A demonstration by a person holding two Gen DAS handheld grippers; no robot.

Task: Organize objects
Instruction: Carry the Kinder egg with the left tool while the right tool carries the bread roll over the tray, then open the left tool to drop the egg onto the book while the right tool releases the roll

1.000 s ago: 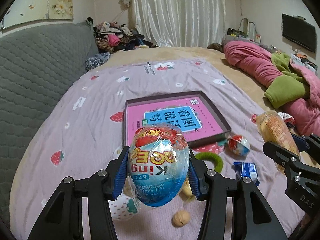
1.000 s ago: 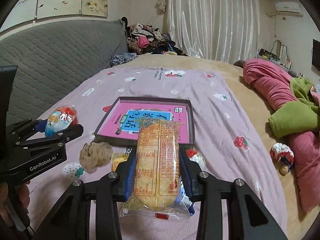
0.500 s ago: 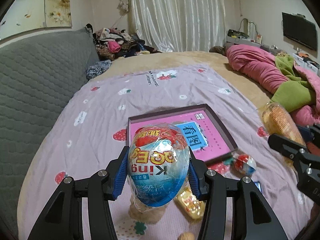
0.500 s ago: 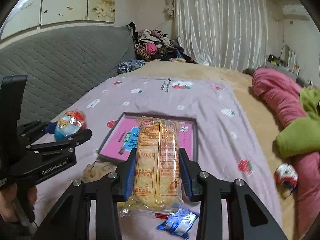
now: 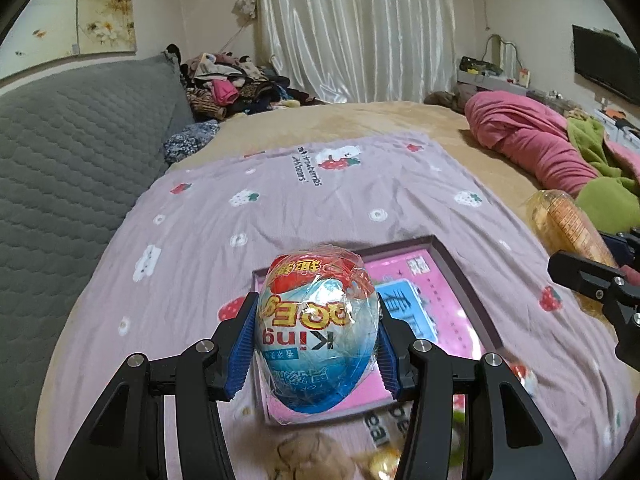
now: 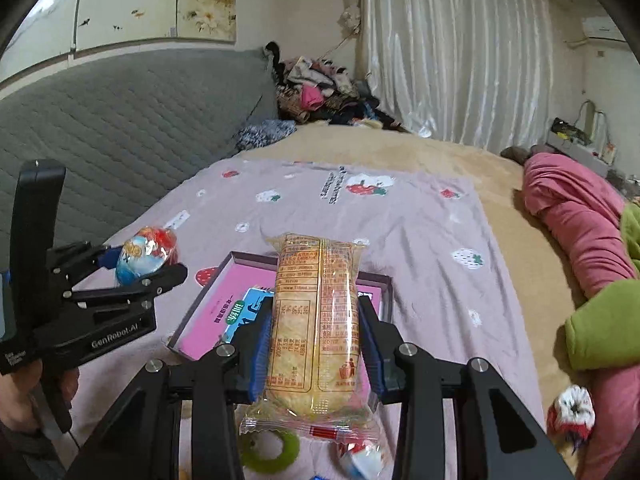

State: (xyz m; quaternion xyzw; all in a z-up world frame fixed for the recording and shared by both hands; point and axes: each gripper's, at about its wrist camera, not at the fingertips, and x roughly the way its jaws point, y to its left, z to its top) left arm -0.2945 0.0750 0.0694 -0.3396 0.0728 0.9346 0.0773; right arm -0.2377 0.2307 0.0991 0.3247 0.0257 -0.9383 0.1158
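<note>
1. Grippers: two, both held above the pink tray [image 6: 208, 320].
2. Left gripper [image 5: 316, 344] is clamped on one wrapped egg [image 5: 316, 332].
3. Right gripper [image 6: 316, 344] is clamped on one cracker pack [image 6: 316, 332].

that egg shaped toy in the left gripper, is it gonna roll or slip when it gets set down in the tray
Probably yes to rolling: the egg toy is rounded all over with no flat base, so it may wobble or roll on the flat pink tray. Its shiny crinkled wrap looks slick, so it could slip between the left gripper fingers. It seems light for its size.
</note>
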